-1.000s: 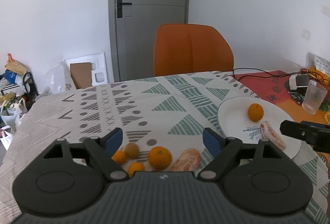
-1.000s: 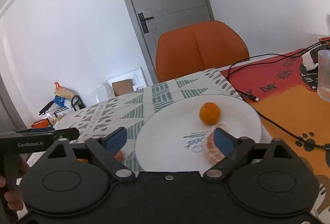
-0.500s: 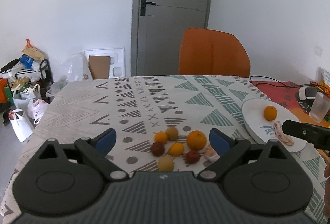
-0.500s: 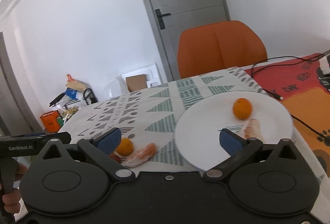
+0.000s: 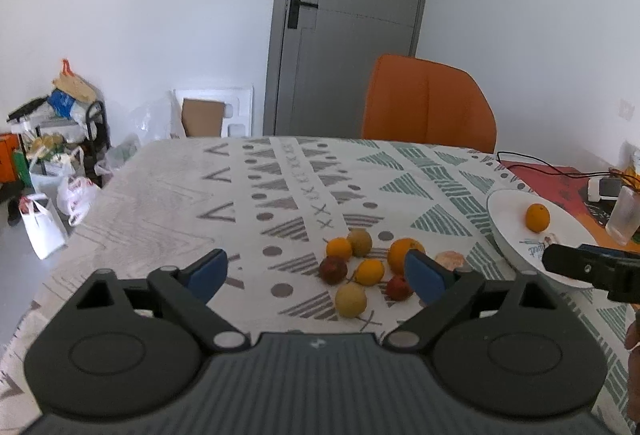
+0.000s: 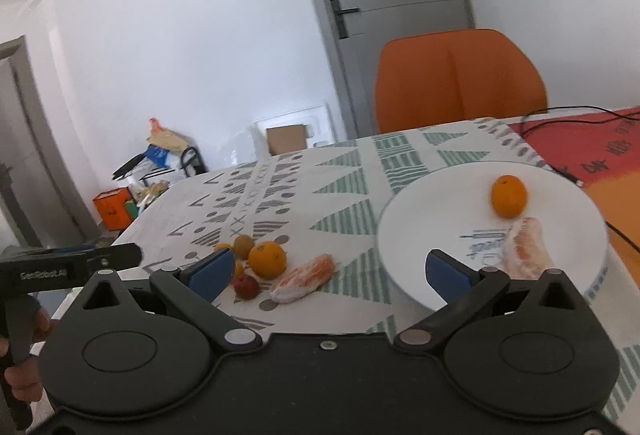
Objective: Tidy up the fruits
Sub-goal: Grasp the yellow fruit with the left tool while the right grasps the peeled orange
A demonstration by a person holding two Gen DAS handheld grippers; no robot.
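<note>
A loose pile of fruit lies on the patterned tablecloth (image 5: 168,203): a large orange (image 5: 402,253), small oranges, a yellow fruit (image 5: 351,299), two red fruits and a peeled orange piece (image 6: 304,277). To the right, the white plate (image 6: 400,231) holds one whole orange (image 6: 508,195) and a peeled orange (image 6: 524,251). My left gripper (image 5: 316,271) hovers short of the pile, its jaws wide and closing slightly, with nothing gripped. My right gripper (image 6: 328,271) stands open and bare, between the pile and the plate's near rim.
An orange chair (image 5: 428,107) stands at the table's far side. A clear glass (image 5: 622,213), cables and a red-orange mat (image 6: 600,163) lie right of the plate. Bags and boxes (image 5: 52,163) crowd the floor at left. A hand (image 6: 24,375) holds the left gripper's handle.
Both grippers have drawn back from the table. The pile and plate look smaller and farther. The right view has swung left, bringing the pile into sight. Both jaws stand a little wider.
</note>
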